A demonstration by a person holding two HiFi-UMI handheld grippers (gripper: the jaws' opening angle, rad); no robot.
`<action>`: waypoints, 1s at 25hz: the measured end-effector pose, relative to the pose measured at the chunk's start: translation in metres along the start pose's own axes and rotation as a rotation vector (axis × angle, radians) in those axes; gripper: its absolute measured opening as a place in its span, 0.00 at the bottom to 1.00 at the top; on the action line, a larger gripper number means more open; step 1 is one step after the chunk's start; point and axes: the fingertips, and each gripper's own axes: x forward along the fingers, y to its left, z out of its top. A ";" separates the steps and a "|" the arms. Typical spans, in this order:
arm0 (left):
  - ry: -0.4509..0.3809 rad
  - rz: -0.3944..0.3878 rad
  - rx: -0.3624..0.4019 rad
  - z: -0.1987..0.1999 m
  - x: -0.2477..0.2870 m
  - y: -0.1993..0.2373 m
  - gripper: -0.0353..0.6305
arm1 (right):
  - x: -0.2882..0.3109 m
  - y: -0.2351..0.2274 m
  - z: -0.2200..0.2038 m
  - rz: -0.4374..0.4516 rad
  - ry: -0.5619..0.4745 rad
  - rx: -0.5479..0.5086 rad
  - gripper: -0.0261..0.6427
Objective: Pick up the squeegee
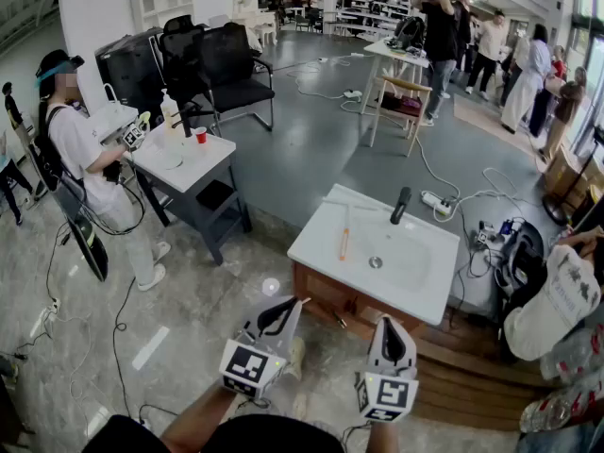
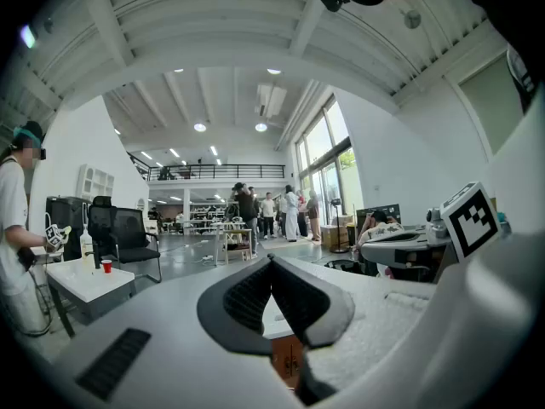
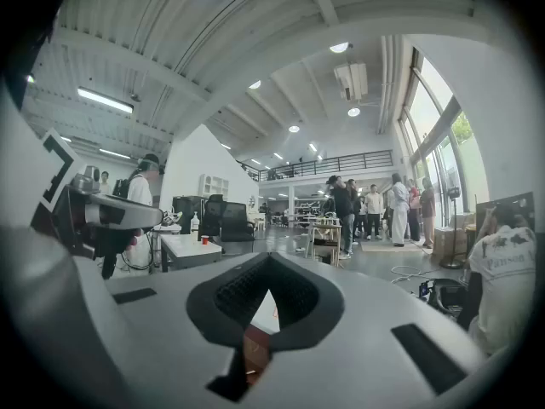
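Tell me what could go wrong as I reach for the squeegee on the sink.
Both the left gripper and the right gripper are shut and short of the sink; unless one opens first, it will likely just shove the squeegee.
The squeegee lies flat beside the bowl, so a nudge could slide it in.
The black faucet stands just beyond; overreaching may strike it.

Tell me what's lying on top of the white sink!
An orange-handled squeegee lies flat on the left side of the sink. A black tap stands at the back, and a drain hole sits in the bowl. Only the spot right behind the tap is hidden.
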 end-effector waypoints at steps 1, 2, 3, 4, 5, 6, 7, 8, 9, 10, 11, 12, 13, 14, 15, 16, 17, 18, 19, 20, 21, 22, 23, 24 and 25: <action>0.001 -0.001 -0.002 0.001 0.001 -0.001 0.06 | 0.000 -0.001 0.001 -0.003 0.004 0.003 0.04; 0.002 -0.001 -0.004 0.002 0.002 -0.001 0.06 | 0.000 -0.002 0.001 -0.005 0.007 0.006 0.04; 0.003 -0.002 -0.005 0.003 0.003 -0.001 0.06 | 0.001 -0.003 0.002 -0.006 0.009 0.009 0.04; 0.005 -0.003 -0.006 0.003 0.004 -0.001 0.06 | 0.002 -0.004 0.003 -0.005 0.008 0.012 0.04; 0.007 -0.004 -0.006 0.002 0.005 0.000 0.06 | 0.004 -0.004 0.004 -0.004 0.004 0.013 0.04; 0.010 -0.004 -0.006 0.002 0.007 0.001 0.06 | 0.005 -0.004 0.005 -0.004 0.000 0.014 0.04; 0.012 -0.005 -0.006 0.001 0.008 0.001 0.06 | 0.007 -0.005 0.005 -0.005 -0.003 0.014 0.04; 0.010 -0.006 -0.004 0.000 0.011 0.001 0.06 | 0.008 -0.006 0.005 -0.006 -0.003 0.014 0.04; 0.004 -0.007 0.002 -0.001 0.013 0.001 0.06 | 0.009 -0.007 0.004 -0.007 -0.001 0.014 0.04; -0.006 -0.007 0.010 -0.002 0.016 0.002 0.06 | 0.010 -0.009 0.002 -0.008 0.002 0.015 0.04; -0.013 -0.009 0.017 -0.002 0.020 0.002 0.06 | 0.012 -0.011 0.000 -0.009 0.004 0.015 0.04; -0.016 -0.010 0.021 -0.003 0.023 0.002 0.06 | 0.014 -0.013 -0.002 -0.010 0.005 0.016 0.04; -0.015 -0.012 0.023 -0.003 0.026 0.003 0.06 | 0.015 -0.015 -0.004 -0.013 0.007 0.017 0.04; -0.013 -0.015 0.024 -0.004 0.029 0.003 0.06 | 0.018 -0.017 -0.005 -0.016 0.008 0.018 0.04; -0.011 -0.017 0.026 -0.004 0.032 0.004 0.06 | 0.020 -0.019 -0.005 -0.019 0.008 0.019 0.04; -0.009 -0.019 0.028 -0.004 0.036 0.005 0.06 | 0.023 -0.021 -0.005 -0.022 0.008 0.020 0.04; -0.007 -0.021 0.028 -0.004 0.040 0.006 0.06 | 0.026 -0.023 -0.004 -0.026 0.008 0.021 0.04; -0.006 -0.024 0.029 -0.004 0.045 0.008 0.06 | 0.030 -0.026 -0.004 -0.030 0.011 0.022 0.04; -0.004 -0.026 0.030 -0.004 0.050 0.009 0.06 | 0.035 -0.028 -0.005 -0.033 0.016 0.024 0.04; 0.001 -0.029 0.028 -0.005 0.056 0.011 0.06 | 0.040 -0.031 -0.007 -0.035 0.021 0.027 0.04; 0.013 -0.030 0.018 -0.006 0.061 0.013 0.06 | 0.045 -0.033 -0.009 -0.035 0.025 0.030 0.04; 0.028 -0.031 0.005 -0.007 0.066 0.015 0.06 | 0.051 -0.034 -0.011 -0.035 0.027 0.034 0.04; 0.036 -0.032 -0.002 -0.009 0.073 0.018 0.06 | 0.058 -0.036 -0.012 -0.034 0.029 0.035 0.04; 0.034 -0.034 0.002 -0.009 0.080 0.023 0.06 | 0.066 -0.037 -0.012 -0.034 0.030 0.034 0.04; 0.025 -0.036 0.013 -0.009 0.089 0.028 0.06 | 0.076 -0.039 -0.012 -0.035 0.030 0.033 0.04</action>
